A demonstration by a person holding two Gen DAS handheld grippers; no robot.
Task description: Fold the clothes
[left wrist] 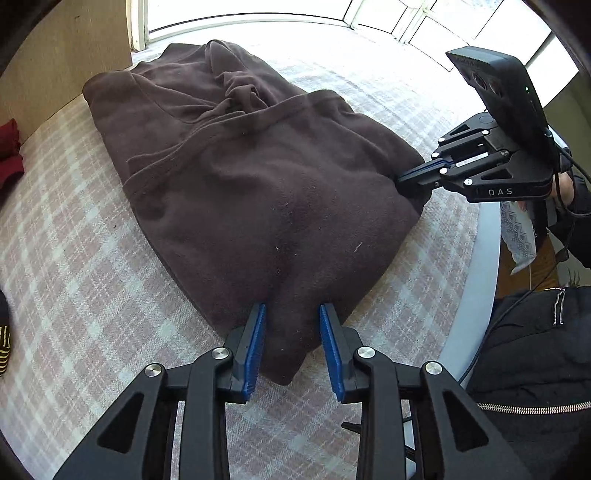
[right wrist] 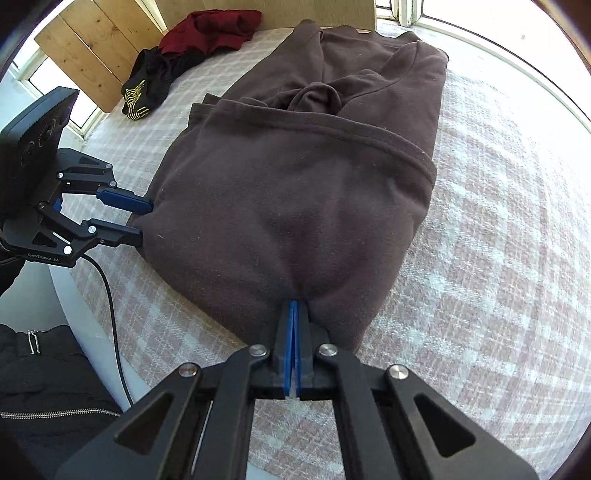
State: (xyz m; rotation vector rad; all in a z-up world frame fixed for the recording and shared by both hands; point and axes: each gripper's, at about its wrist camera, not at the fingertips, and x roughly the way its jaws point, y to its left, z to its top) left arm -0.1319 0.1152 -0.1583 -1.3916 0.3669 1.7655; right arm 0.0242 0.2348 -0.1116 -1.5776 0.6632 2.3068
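A dark brown fleece garment (left wrist: 258, 166) (right wrist: 295, 166) lies folded over on a pink plaid bed cover (left wrist: 74, 258) (right wrist: 498, 221), its hood bunched at the far end. My left gripper (left wrist: 291, 306) (right wrist: 146, 221) stands at the near fold. A thick wad of fabric fills the gap between its blue pads (left wrist: 255, 347), and creases run out from them. My right gripper (right wrist: 295, 302) (left wrist: 399, 182) is at the other near corner, pads pressed together, tips sunk in puckered fabric. How much cloth sits between those pads is hidden.
A red garment (right wrist: 218, 29) (left wrist: 9, 147) and a black one with yellow print (right wrist: 147, 85) lie at the far end by wooden boards (right wrist: 92, 48). The bed's white edge (left wrist: 480, 295) runs beside a person's black zipped jacket (left wrist: 535, 350) (right wrist: 37, 369). A cable (right wrist: 110, 306) hangs there. Bright windows (left wrist: 406, 18) stand beyond.
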